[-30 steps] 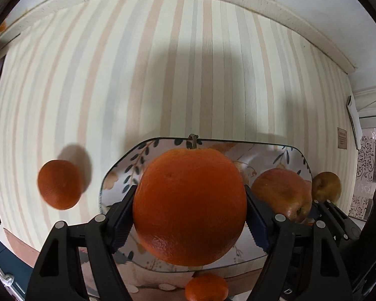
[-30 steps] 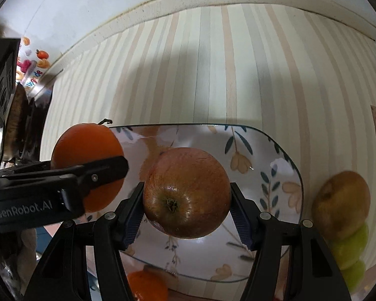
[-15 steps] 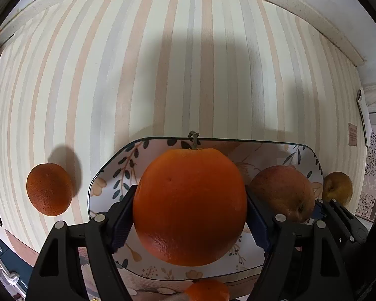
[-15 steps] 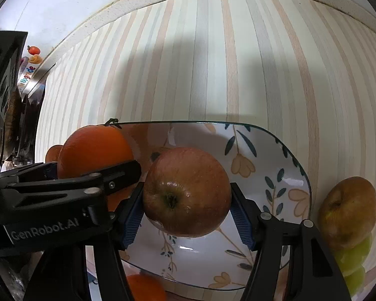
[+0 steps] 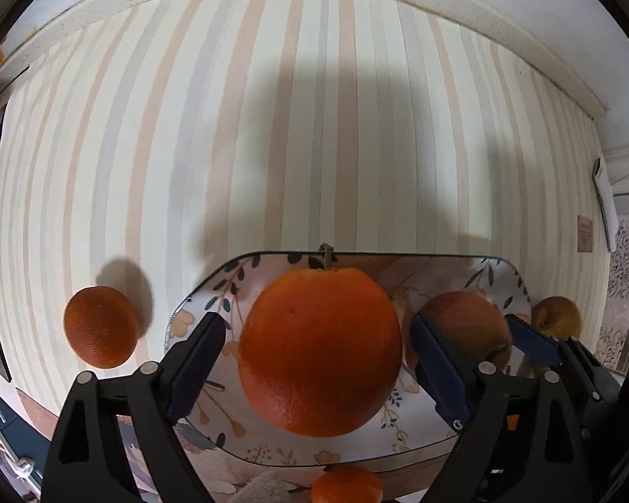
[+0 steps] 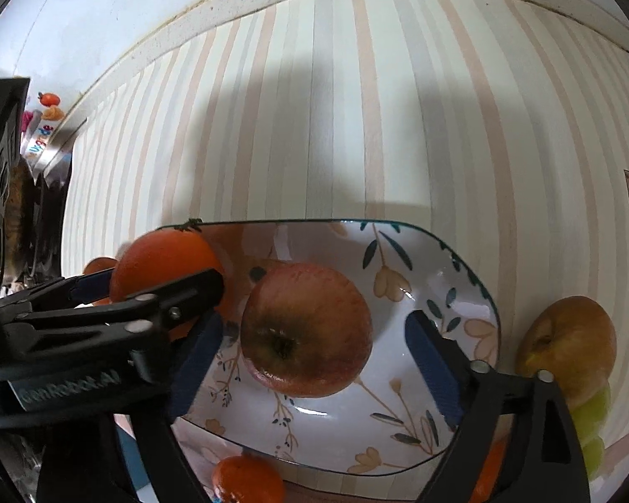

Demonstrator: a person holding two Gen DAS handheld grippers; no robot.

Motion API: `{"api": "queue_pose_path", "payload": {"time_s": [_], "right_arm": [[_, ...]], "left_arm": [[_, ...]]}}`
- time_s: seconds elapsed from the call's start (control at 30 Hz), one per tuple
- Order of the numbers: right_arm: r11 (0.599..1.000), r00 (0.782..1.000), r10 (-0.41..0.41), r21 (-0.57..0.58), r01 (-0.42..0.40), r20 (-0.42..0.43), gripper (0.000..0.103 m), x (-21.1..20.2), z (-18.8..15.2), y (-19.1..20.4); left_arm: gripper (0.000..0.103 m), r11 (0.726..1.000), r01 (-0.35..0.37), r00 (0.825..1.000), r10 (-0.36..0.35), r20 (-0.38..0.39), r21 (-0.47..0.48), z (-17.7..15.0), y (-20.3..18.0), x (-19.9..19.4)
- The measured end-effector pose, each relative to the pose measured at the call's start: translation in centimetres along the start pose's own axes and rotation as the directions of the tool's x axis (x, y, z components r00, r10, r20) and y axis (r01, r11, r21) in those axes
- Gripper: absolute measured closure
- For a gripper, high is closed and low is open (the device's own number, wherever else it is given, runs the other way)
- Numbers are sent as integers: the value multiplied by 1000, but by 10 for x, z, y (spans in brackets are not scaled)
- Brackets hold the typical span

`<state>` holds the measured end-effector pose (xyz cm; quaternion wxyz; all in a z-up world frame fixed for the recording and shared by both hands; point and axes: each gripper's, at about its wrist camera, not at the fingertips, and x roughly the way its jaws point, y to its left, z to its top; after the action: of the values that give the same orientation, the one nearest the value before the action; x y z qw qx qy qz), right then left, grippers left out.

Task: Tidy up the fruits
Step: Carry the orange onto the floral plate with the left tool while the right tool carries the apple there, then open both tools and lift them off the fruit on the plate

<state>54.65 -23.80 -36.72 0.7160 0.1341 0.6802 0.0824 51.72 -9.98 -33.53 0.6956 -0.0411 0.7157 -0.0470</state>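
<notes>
A large orange (image 5: 319, 361) with a short stem lies in the flower-patterned plate (image 5: 272, 448). My left gripper (image 5: 317, 371) is open, its blue pads apart from the orange on both sides. A red apple (image 6: 307, 329) lies in the same plate (image 6: 448, 264). My right gripper (image 6: 314, 371) is open around it, with gaps on both sides. The right wrist view also shows the orange (image 6: 163, 262) behind the left gripper's finger. The apple (image 5: 465, 327) shows to the right in the left wrist view.
The striped tabletop (image 5: 314, 125) runs to a pale back edge. A second orange (image 5: 100, 326) lies left of the plate. A small tangerine (image 6: 247, 480) sits at the plate's near rim. A brownish pear (image 6: 570, 346) and green fruit (image 6: 591, 423) lie right of the plate.
Both grippers have opened and let go of their fruits. The orange and the apple now rest in the plate between the spread fingers.
</notes>
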Motion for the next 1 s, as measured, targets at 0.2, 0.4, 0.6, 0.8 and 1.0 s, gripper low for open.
{"api": "queue_pose_path", "payload": {"time_s": [0.2,0.4,0.6,0.8,1.0], "right_arm": [[1000,1000,-19,-9,19,8,9,-19,-9,2],[999,998,-50,-12,50,27,9,-44,-30,7],[997,994,-78,-24,80,80,9,-79,-54,15],[994,986,-100,-24,104,136,9,-110,-82,21],[993,977,-112,-14,116,179,9,-133,-112,35]], "left_arm": [[13,1000,-24,999,25,39,-8,-12,3,-15],[13,999,-48,994,49,97,-17,-34,1,-44],[13,997,-73,982,76,171,-21,-64,22,-79],[13,997,-74,970,76,230,-19,-95,32,-108],[13,998,-70,963,65,263,8,-126,36,-131]]}}
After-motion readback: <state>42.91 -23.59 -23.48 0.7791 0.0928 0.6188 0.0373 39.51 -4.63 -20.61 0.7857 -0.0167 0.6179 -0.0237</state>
